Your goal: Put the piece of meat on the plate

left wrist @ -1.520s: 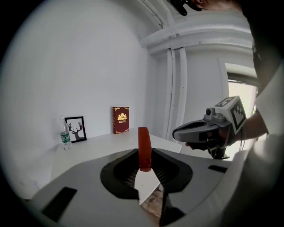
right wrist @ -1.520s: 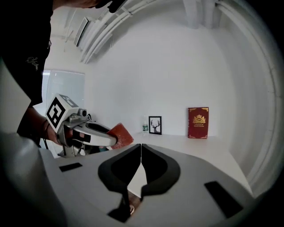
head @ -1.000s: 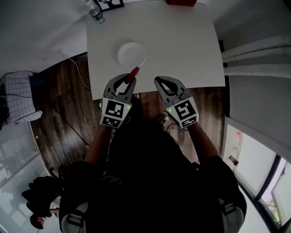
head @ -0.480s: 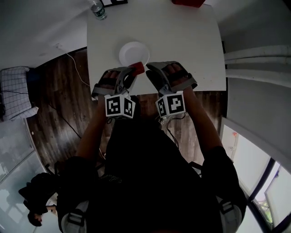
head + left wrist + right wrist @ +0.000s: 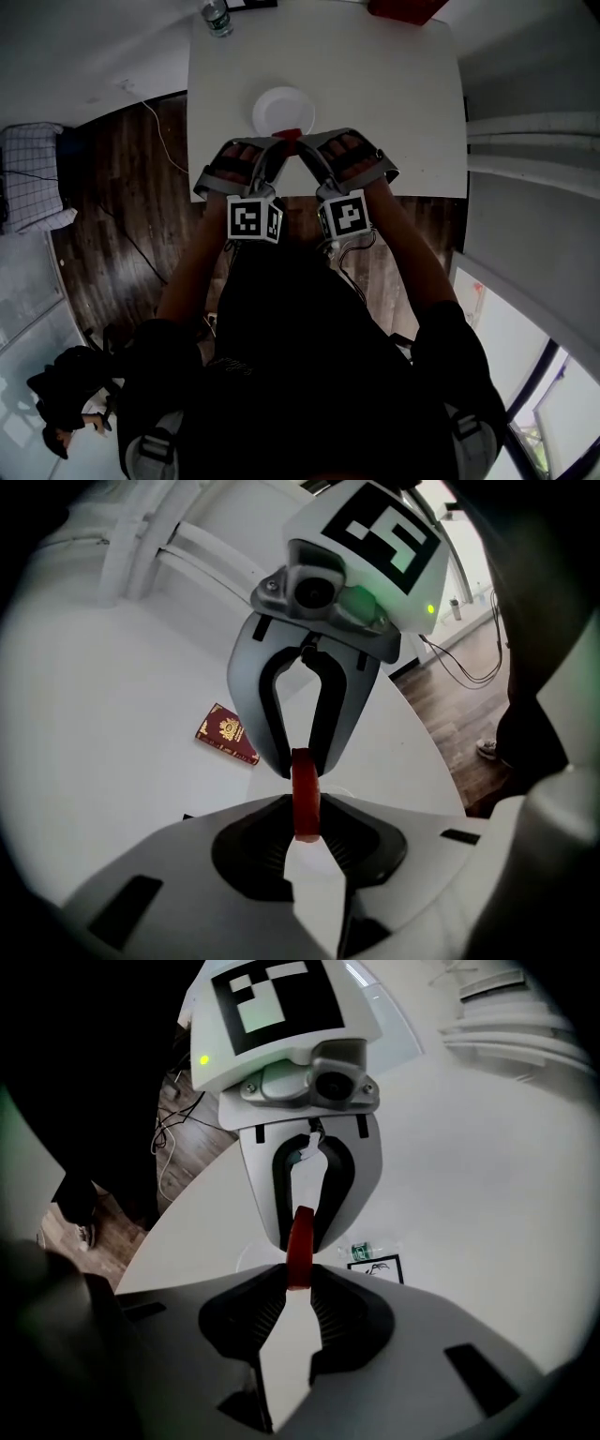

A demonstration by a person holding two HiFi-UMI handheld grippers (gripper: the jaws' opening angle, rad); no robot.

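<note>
Head view looks steeply down — tool views face each other closely, sharing the meat (image 5: 305, 794).

Plate (image 5: 281, 108) on table (image 5: 394, 94) — meat (image 5: 292, 135) at near rim; bottle (image 5: 216, 17) far-left.

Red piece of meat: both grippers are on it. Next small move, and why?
Probably open the left gripper. The right gripper has just been closing its jaws with the red piece of meat between them and seems to pinch it too; letting go frees it to lower the meat onto the round white plate.
</note>
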